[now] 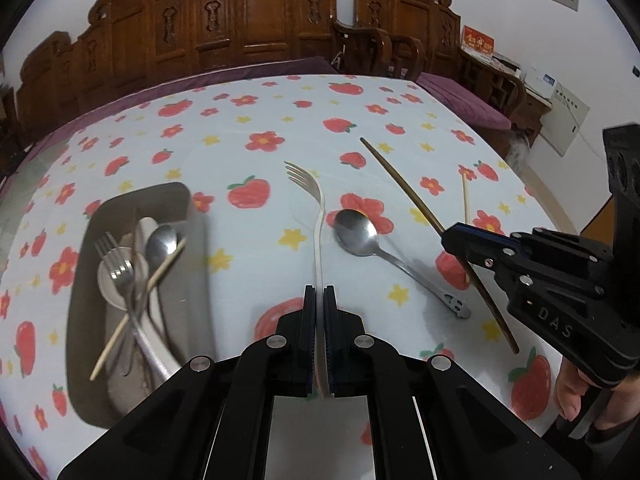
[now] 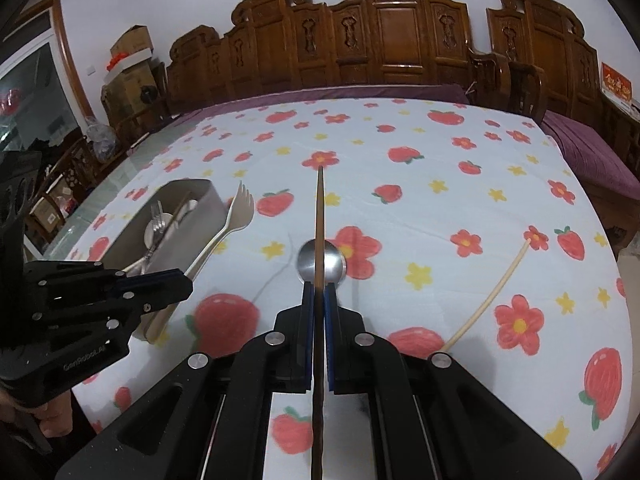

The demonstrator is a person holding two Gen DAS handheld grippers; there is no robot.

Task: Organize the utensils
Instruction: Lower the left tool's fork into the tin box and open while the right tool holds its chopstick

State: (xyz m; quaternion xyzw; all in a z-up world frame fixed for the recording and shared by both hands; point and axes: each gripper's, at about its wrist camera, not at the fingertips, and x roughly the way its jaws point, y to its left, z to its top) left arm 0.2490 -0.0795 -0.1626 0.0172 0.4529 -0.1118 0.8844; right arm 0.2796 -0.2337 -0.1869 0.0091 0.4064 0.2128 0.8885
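Left gripper (image 1: 319, 292), bottom centre of its frame, is clamping the white fork (image 1: 318, 216) by its handle, tines pointing up-frame over the counter (image 1: 248, 272). Right gripper (image 2: 319, 288) is pinching the dark brown chopstick (image 2: 319, 216), which is running straight up the middle of its frame over the steel spoon (image 2: 340, 266). The spoon is lying on the cloth between both grippers. Grey tray (image 1: 196, 240), left of frame, is holding forks, spoons and a pale chopstick. Another pale chopstick (image 2: 492, 292) is lying at right, apart from the rest.
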